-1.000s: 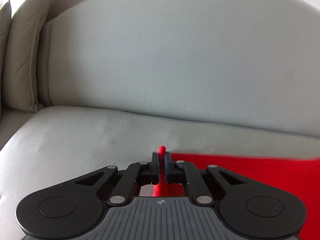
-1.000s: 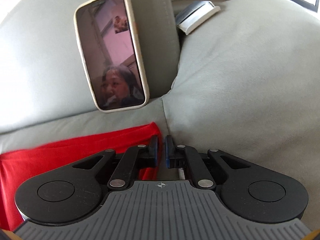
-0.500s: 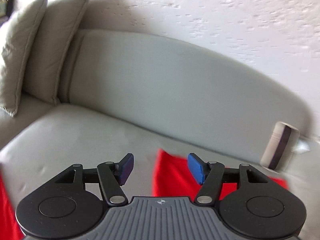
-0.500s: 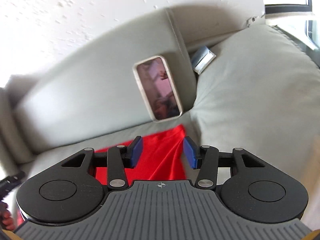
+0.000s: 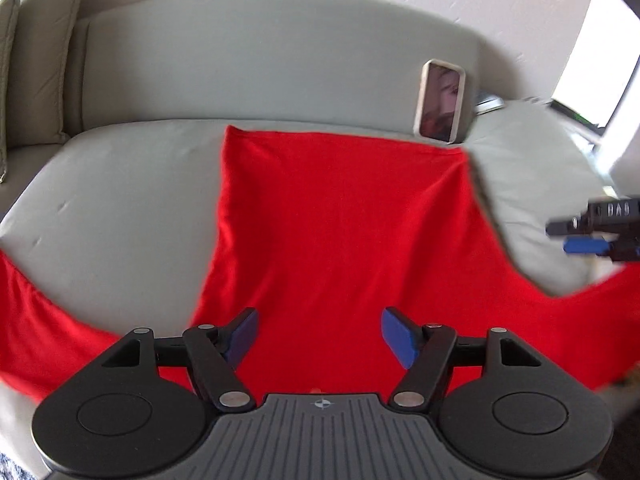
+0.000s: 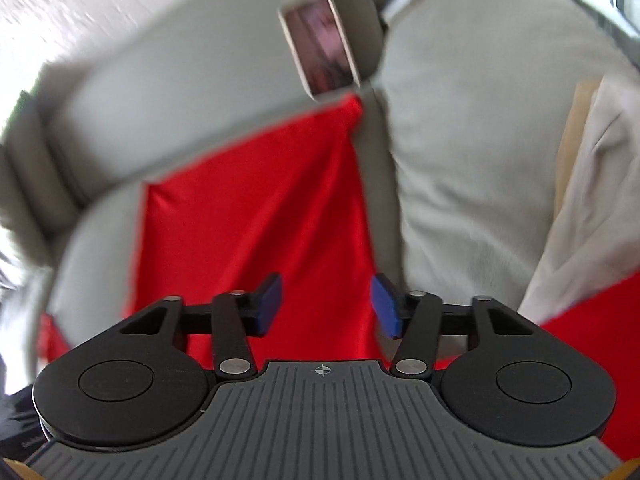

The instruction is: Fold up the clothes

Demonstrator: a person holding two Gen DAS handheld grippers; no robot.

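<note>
A red garment (image 5: 340, 220) lies spread flat on the grey sofa seat (image 5: 120, 200), its far edge against the backrest and both sleeves trailing toward the front. My left gripper (image 5: 318, 334) hovers open above the garment's near part, with nothing between its blue pads. In the right wrist view the same red garment (image 6: 256, 216) fills the middle, and my right gripper (image 6: 326, 306) is open over its right edge, holding nothing. The right gripper (image 5: 596, 236) also shows at the far right of the left wrist view.
A phone (image 5: 440, 100) in a pale case leans on the sofa backrest (image 5: 260, 60) behind the garment's far right corner. A grey cushion (image 5: 532, 184) sits right of the garment, with beige cloth (image 6: 592, 192) beyond it. Two pillows (image 5: 36, 52) stand at the left.
Both grippers, shut on the garment's far corners one second ago, have opened, let go and pulled back and up. The garment now lies spread on the seat.
</note>
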